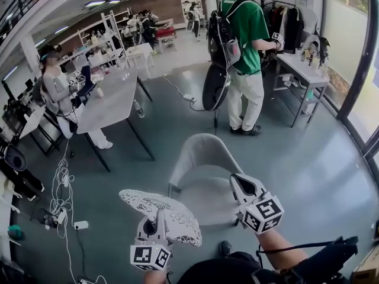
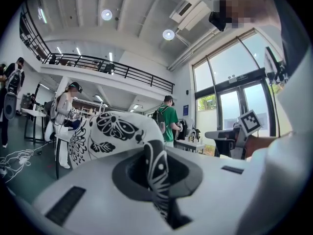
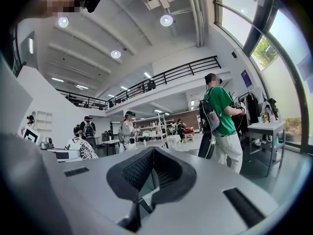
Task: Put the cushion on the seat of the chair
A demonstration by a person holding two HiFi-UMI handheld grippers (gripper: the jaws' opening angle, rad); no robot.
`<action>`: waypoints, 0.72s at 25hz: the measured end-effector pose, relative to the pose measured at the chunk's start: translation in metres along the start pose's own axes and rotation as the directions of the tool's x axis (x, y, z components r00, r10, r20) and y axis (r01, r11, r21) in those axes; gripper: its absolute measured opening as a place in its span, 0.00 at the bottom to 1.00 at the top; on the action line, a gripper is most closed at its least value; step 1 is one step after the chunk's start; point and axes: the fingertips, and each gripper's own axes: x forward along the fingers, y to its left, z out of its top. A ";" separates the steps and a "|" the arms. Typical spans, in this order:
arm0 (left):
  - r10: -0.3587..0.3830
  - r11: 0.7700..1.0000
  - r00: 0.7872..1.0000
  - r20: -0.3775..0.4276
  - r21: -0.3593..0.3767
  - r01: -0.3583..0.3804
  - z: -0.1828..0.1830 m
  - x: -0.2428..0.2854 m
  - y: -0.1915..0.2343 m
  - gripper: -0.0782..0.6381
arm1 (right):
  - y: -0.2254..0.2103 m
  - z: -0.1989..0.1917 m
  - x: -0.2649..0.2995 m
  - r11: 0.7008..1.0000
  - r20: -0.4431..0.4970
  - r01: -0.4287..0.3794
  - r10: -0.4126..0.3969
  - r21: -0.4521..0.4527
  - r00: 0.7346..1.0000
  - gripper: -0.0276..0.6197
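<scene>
L jaws: my left gripper (image 2: 155,156) is clamped on a fold of the round white cushion w/ black flower print (image 1: 159,213); fabric is pinched btwn the pads.
R jaws: my right gripper (image 3: 153,153) has its tips together, nothing btwn them.
Cushion: in the air, roughly flat, fanning out ahead of the left gripper; not on the seat, just left of the chair's front in head view.
Chair: pale grey shell chair w/ curved back (image 1: 201,154); seat bare, right gripper over its right front part.
Beyond: long grey table (image 1: 112,102) at left; person in green shirt w/ backpack (image 1: 247,25) standing past the chair.
</scene>
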 end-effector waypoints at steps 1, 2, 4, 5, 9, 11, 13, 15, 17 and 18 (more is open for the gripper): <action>0.011 1.000 1.000 -0.008 -0.005 -0.011 -0.005 0.005 0.000 0.13 | -0.005 -0.002 0.003 1.000 -0.003 -0.006 0.006 0.000 1.000 0.06; 0.017 1.000 1.000 -0.016 -0.006 -0.018 -0.010 0.009 -0.001 0.13 | -0.010 -0.004 0.005 1.000 -0.006 -0.011 0.011 0.000 1.000 0.06; 0.027 1.000 0.999 -0.030 -0.006 -0.027 -0.020 0.017 -0.005 0.13 | -0.021 -0.010 0.010 1.000 -0.015 -0.020 0.020 0.002 1.000 0.06; 0.031 0.999 0.999 -0.037 -0.007 -0.032 -0.024 0.021 -0.007 0.13 | -0.027 -0.013 0.012 1.000 -0.021 -0.024 0.024 0.004 0.999 0.06; 0.063 0.998 0.996 -0.063 -0.021 -0.065 -0.036 0.033 -0.015 0.13 | -0.046 -0.022 0.022 0.999 -0.044 -0.049 0.050 0.020 0.998 0.06; 0.086 0.995 0.994 -0.067 -0.038 -0.088 -0.042 0.038 -0.016 0.13 | -0.053 -0.027 0.026 0.998 -0.054 -0.063 0.064 0.018 0.997 0.06; 0.108 0.993 0.992 -0.070 -0.047 -0.111 -0.051 0.045 -0.015 0.13 | -0.062 -0.033 0.032 0.997 -0.063 -0.072 0.073 0.011 0.995 0.06; 0.131 0.989 0.987 -0.091 -0.058 -0.137 -0.064 0.048 -0.014 0.13 | -0.069 -0.041 0.037 0.997 -0.080 -0.077 0.078 0.016 0.994 0.06; 0.148 0.986 0.981 -0.124 -0.065 -0.157 -0.081 0.042 -0.013 0.13 | -0.071 -0.054 0.038 0.996 -0.107 -0.080 0.082 0.028 0.991 0.06; 0.152 0.984 0.978 -0.141 -0.065 -0.163 -0.091 0.038 -0.011 0.13 | -0.071 -0.060 0.038 0.996 -0.121 -0.080 0.083 0.032 0.989 0.06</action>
